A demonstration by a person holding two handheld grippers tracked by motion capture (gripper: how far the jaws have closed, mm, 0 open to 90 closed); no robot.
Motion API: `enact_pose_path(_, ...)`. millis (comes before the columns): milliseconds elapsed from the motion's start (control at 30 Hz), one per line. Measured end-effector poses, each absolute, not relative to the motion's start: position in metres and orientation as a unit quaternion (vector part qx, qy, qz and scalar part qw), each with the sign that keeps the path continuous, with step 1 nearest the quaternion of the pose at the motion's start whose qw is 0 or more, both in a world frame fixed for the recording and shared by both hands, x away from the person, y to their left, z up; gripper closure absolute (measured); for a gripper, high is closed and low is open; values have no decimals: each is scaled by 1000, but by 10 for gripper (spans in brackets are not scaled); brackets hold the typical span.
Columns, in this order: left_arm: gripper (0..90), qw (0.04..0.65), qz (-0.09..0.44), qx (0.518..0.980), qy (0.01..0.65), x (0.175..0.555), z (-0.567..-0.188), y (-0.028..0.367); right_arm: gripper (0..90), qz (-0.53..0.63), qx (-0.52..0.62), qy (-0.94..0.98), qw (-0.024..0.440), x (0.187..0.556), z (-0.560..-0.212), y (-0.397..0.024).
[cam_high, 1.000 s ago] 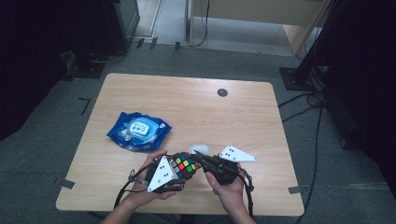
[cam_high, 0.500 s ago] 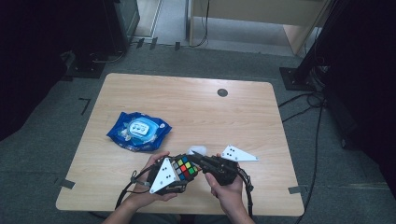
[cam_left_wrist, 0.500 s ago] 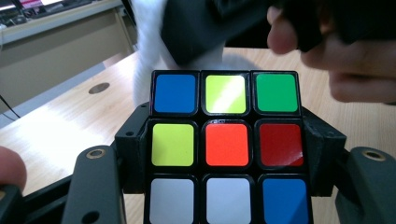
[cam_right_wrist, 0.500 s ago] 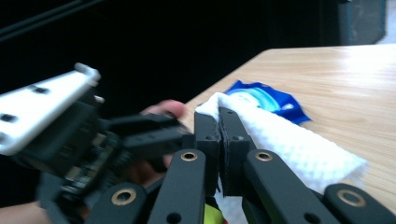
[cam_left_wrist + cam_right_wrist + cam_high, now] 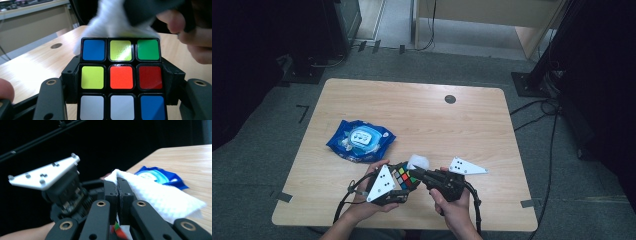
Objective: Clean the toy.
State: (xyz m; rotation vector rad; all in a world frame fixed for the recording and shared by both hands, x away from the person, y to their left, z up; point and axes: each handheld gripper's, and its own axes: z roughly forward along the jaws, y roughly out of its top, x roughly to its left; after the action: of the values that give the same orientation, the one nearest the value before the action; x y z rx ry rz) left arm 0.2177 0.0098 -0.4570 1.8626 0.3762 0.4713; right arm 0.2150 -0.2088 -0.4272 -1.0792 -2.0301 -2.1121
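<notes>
Overhead view; two close cube (image 5: pixel 120 77)-level views.

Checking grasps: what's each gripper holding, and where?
Left gripper clamps the cube by two opposite sides. Right gripper pinches the wipe at its edge.

No legible text, brand, number or sign is present. The blue plastic wet-wipe packet (image 5: pixel 360 140) on the light wooden table (image 5: pixel 472 125) carries a white label, but its print is too small to read.
</notes>
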Motion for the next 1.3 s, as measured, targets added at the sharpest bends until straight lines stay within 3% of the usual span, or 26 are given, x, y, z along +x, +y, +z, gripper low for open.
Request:
enact_pose_path(167,342,548,214,794,154,215,-456,6,887,-673,-363,-645,7,223,-435,-218)
enact_pose_path(233,342,555,210,788,165,219,-454,11,888,-642,-381,-664,-37,228,-442,-224)
enact_pose_path(533,341,560,222,773,198,232,-452,31,866,-549,-477,-673,-131,250,-472,-260)
enact_pose_path(700,341,560,222,773,200,233,-453,31,757,-529,-501,-665,-160,252,-472,-268)
enact_pose_path(800,341,558,224,773,200,233,-453,31,597,-533,-510,-653,-173,250,-466,-270)
enact_pose_path(867,341,557,225,774,201,233,-454,31,542,-539,-513,-645,-176,248,-460,-270)
enact_pose_path(967,341,556,227,774,201,234,-455,30,493,-556,-510,-636,-163,242,-450,-267)
enact_pose_path(1067,341,556,227,773,204,234,-455,29,465,-582,-494,-635,-115,236,-441,-256)
enact_pose_path(1300,342,554,234,772,204,232,-456,25,295,-611,-472,-636,-6,225,-432,-222)
